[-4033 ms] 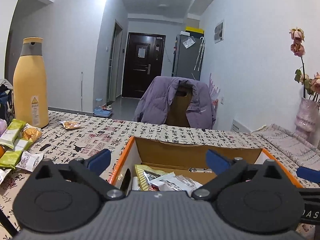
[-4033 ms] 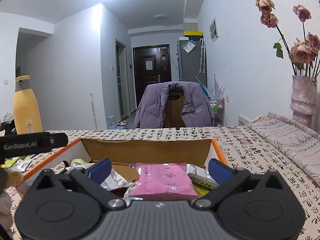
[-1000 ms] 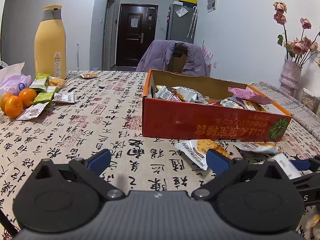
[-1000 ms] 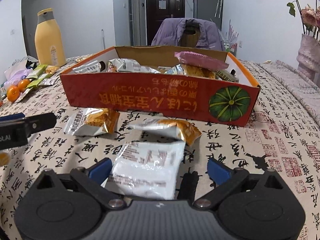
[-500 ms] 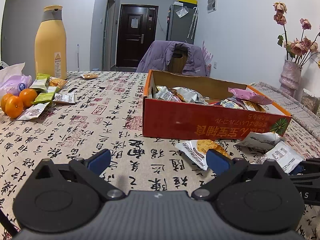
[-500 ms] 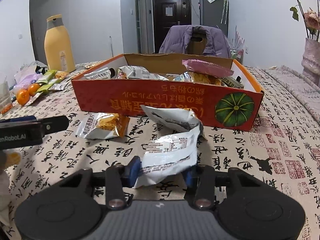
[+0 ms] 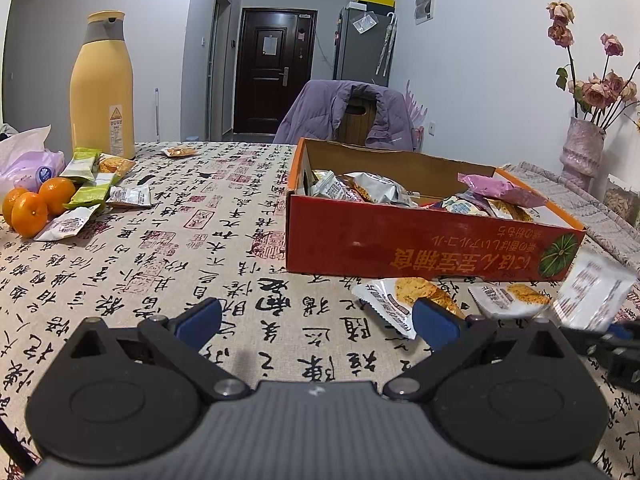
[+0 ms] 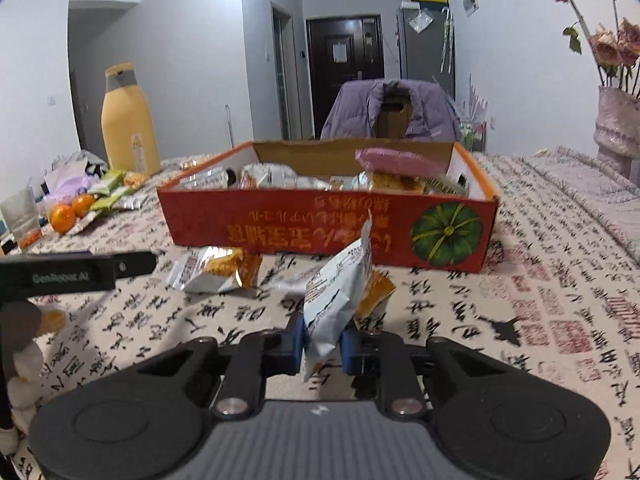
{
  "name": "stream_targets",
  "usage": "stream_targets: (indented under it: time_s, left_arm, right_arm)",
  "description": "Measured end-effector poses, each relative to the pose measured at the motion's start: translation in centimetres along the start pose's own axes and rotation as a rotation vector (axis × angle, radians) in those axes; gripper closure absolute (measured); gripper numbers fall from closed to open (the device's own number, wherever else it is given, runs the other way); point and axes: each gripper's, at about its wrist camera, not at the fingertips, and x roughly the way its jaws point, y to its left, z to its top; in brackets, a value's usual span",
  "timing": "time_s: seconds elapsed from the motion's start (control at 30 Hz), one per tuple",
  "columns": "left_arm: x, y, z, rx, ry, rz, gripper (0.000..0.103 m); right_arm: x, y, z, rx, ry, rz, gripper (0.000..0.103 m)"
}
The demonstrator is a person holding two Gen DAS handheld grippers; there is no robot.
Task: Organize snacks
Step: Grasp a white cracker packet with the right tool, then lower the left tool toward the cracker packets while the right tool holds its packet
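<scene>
My right gripper (image 8: 322, 346) holds a white snack packet (image 8: 336, 304) upright above the table, its jaws closing tight with both pads pressing the packet's lower end. In the left wrist view the same packet (image 7: 592, 296) shows blurred at the far right. The red cardboard box (image 8: 320, 228) stands just beyond it, filled with several packets and a pink one (image 8: 400, 162) on top. Two biscuit packets (image 7: 404, 300) (image 7: 508, 298) lie on the cloth in front of the box (image 7: 420, 244). My left gripper (image 7: 318, 320) hovers low over the table, open, with nothing between its fingers.
A tall yellow bottle (image 7: 102, 88), oranges (image 7: 30, 208) and green snack packets (image 7: 86, 188) lie at the far left. A glass (image 8: 22, 216) stands at the left edge. A vase of dried roses (image 7: 582, 152) is at the right, and a chair with a purple jacket (image 7: 348, 116) is behind the table.
The right gripper shut on the white packet that lay flat before it and raised it off the cloth toward the box. The left gripper kept still.
</scene>
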Motion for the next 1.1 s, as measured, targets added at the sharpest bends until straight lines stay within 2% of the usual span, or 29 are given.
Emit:
stream_targets:
  time_s: [0.2, 0.67, 0.93, 1.1]
  left_arm:
    - [0.1, -0.1, 0.0, 0.003, 0.005, 0.009, 0.000]
    - [0.4, -0.3, 0.0, 0.010, 0.018, 0.028, 0.000]
    - [0.9, -1.0, 0.2, 0.043, 0.054, 0.056, 0.000]
    - [1.1, -1.8, 1.2, 0.018, 0.084, 0.019, 0.000]
  right_arm:
    - [-1.0, -1.3, 0.8, 0.001, -0.063, -0.042, 0.085]
    - [1.0, -5.8, 1.7, 0.018, -0.109, -0.197, 0.086]
    - [0.9, -6.3, 1.7, 0.035, -0.141, -0.189, 0.085]
    - [0.7, -6.4, 1.6, 0.045, -0.149, -0.185, 0.085]
